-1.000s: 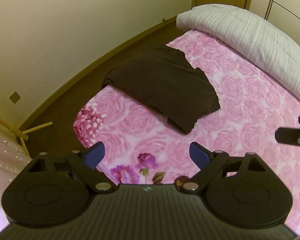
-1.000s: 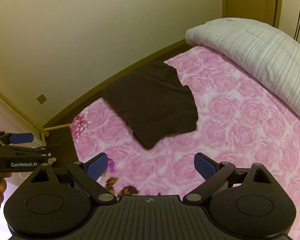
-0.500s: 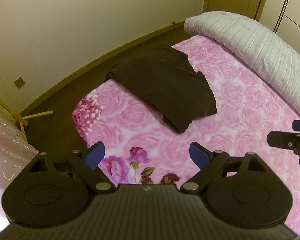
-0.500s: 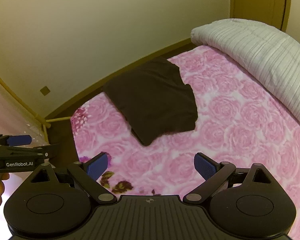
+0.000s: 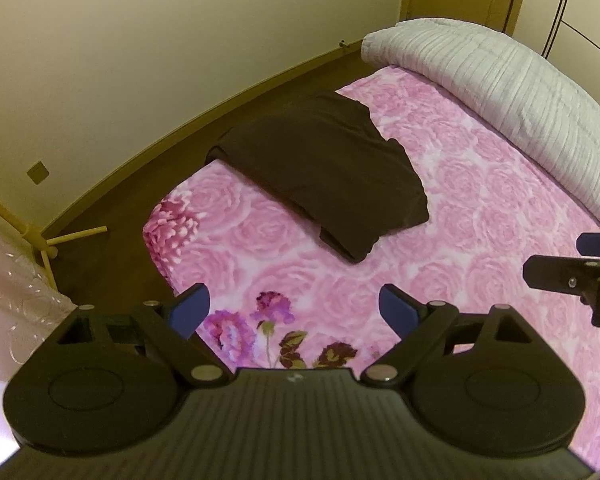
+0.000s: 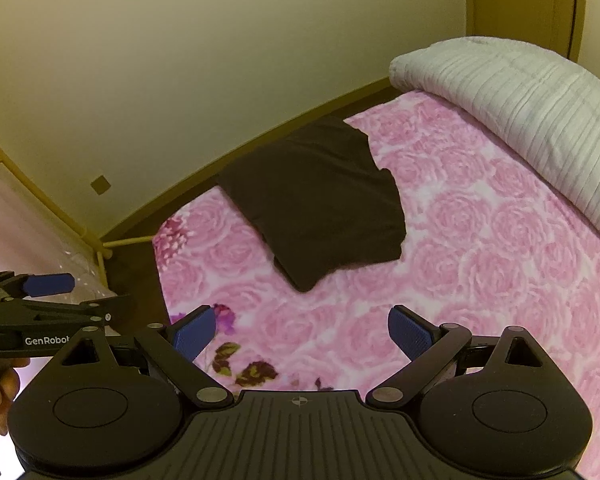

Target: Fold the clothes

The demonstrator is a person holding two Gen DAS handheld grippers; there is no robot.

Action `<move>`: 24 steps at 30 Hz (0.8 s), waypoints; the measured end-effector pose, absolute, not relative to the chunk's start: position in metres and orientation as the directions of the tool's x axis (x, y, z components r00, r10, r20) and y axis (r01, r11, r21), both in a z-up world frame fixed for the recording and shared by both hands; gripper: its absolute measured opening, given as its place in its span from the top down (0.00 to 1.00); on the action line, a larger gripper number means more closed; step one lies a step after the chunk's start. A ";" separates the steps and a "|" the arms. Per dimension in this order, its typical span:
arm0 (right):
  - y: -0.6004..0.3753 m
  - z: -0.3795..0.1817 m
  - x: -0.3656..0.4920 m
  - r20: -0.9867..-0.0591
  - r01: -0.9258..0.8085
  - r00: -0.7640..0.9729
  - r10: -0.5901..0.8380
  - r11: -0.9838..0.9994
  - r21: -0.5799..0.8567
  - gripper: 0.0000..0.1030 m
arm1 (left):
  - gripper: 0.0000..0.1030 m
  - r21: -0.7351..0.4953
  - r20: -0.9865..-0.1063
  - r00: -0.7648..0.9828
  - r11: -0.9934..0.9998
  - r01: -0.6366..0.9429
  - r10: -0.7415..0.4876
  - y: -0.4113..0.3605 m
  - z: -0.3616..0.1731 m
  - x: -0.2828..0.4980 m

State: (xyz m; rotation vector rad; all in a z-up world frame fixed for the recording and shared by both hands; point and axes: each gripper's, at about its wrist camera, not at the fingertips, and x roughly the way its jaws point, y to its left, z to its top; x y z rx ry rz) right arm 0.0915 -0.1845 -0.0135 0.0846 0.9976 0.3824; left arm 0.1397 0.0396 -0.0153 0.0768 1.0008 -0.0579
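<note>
A dark brown garment (image 5: 320, 168) lies folded into a rough rectangle on the pink rose-print bed cover (image 5: 480, 248), near the bed's far left edge; it also shows in the right wrist view (image 6: 320, 196). My left gripper (image 5: 294, 310) is open and empty, held above the bed's near corner, well short of the garment. My right gripper (image 6: 300, 330) is open and empty, also short of the garment. Each gripper shows at the edge of the other's view: the right one (image 5: 572, 264), the left one (image 6: 44, 300).
A white ribbed quilt (image 5: 500, 88) lies rolled along the bed's far right side. Dark floor (image 5: 112, 248) and a cream wall run along the bed's left. A yellow rack (image 5: 40, 236) with pink plastic-covered cloth stands at the near left. A door (image 6: 520, 0) is at the back.
Both grippers have drawn back and up from the bed, so the garment looks smaller and more of the room shows. The garment has not moved. Both grippers stayed open.
</note>
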 end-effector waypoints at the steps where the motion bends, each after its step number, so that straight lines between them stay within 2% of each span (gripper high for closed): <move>1: -0.184 -0.013 0.092 -0.803 -0.275 0.482 0.351 0.931 0.241 0.07 | 0.13 0.037 -0.842 0.539 0.996 0.085 -0.014 0.039 -0.015 0.140; 24: -0.189 -0.019 0.091 -0.802 -0.269 0.477 0.358 0.929 0.255 0.07 | 0.13 0.038 -0.849 0.528 0.995 0.096 -0.019 0.039 -0.016 0.140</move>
